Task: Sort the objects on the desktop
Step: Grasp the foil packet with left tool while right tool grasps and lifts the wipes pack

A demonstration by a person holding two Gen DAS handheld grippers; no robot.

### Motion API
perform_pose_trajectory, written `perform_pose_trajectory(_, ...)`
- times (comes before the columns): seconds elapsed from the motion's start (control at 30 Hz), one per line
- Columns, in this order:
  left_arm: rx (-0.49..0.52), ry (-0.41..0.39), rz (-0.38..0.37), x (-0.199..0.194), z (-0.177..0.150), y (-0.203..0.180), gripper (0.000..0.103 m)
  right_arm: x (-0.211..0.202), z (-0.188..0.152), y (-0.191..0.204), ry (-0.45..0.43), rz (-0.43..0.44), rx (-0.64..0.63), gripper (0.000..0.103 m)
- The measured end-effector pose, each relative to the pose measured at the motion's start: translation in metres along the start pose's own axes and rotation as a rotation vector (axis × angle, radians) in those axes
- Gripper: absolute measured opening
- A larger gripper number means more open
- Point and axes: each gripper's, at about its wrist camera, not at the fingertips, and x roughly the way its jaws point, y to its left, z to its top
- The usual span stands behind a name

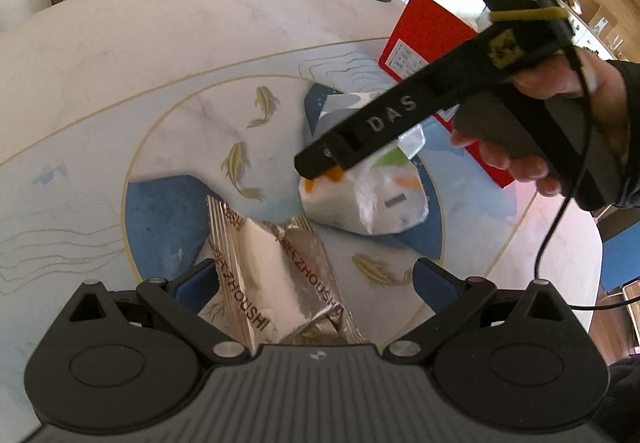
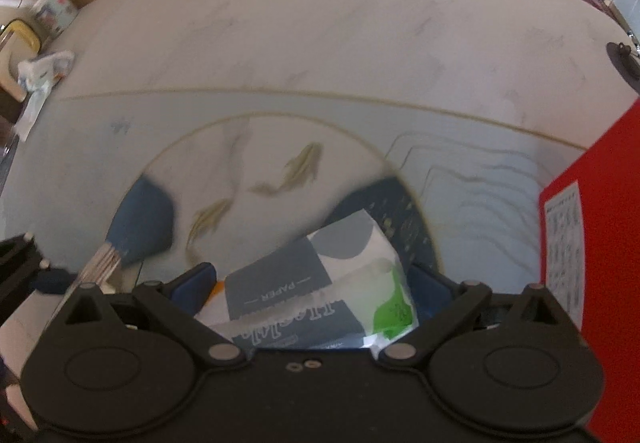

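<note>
Two packs on the fish-patterned table (image 1: 120, 55): silver snack wrapper (image 1: 272, 275) lengthwise between spread left gripper (image 1: 314, 283) fingers, untouched; tissue pack (image 2: 320, 291) between spread right gripper (image 2: 316, 283) fingers, skewed, contact unclear. Red box (image 1: 428, 31) just beyond, right gripper nearer.

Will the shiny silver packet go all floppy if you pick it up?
Probably a bit. The silver packet is crinkled foil with flat sealed ends, so it should bend and crackle. It looks light for its size, and its glossy skin may slip.
</note>
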Motion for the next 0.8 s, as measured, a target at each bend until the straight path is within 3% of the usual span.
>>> perform_pose_trajectory(0.33, 0.017, -0.007, 0.011, 0.005, -0.003, -0.003, 0.102, -0.007, -0.017, -0.001, 0.01, 0.015, 0.039, 0.102)
perform_pose_trajectory(0.6, 0.016, -0.012, 0.011, 0.006, -0.006, -0.001, 0.102, -0.032, -0.024, -0.001, -0.049, 0.009, 0.03, 0.102)
perform_pose_trajectory(0.8, 0.014, -0.012, 0.004, 0.007, -0.006, 0.0, 0.102, -0.052, -0.028, -0.003, -0.072, -0.009, 0.142, 0.102)
